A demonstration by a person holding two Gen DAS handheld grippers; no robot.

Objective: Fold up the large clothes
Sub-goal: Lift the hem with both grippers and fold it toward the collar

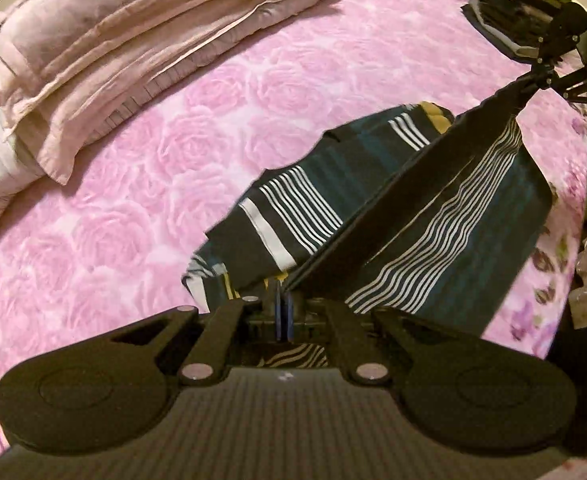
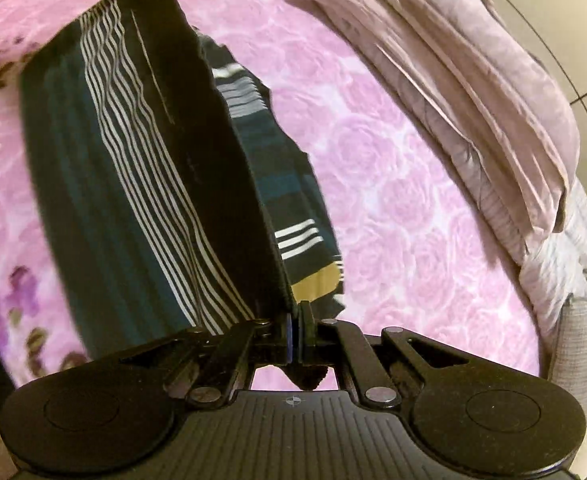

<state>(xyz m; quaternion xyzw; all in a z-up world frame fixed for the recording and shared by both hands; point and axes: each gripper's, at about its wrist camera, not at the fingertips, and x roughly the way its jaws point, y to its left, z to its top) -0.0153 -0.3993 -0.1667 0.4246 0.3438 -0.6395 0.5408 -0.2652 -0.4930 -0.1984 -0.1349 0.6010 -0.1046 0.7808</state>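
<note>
A dark striped garment point(image 1: 445, 216), black and teal with white stripes and a mustard patch, hangs stretched above the pink bed. My left gripper point(image 1: 283, 304) is shut on one corner of its upper edge. At the far end of that taut edge, my right gripper point(image 1: 533, 80) pinches the other corner. In the right wrist view the right gripper point(image 2: 295, 320) is shut on the garment point(image 2: 145, 152), whose folded edge runs away toward the top left. The lower part of the cloth drapes down onto the bed.
A pink rose-patterned bedspread point(image 1: 213, 128) covers the bed. A folded pale pink duvet point(image 1: 105, 44) lies along its far side, also seen as the duvet point(image 2: 473, 80). A stack of folded dark and green clothes point(image 1: 521, 4) sits at the far right corner.
</note>
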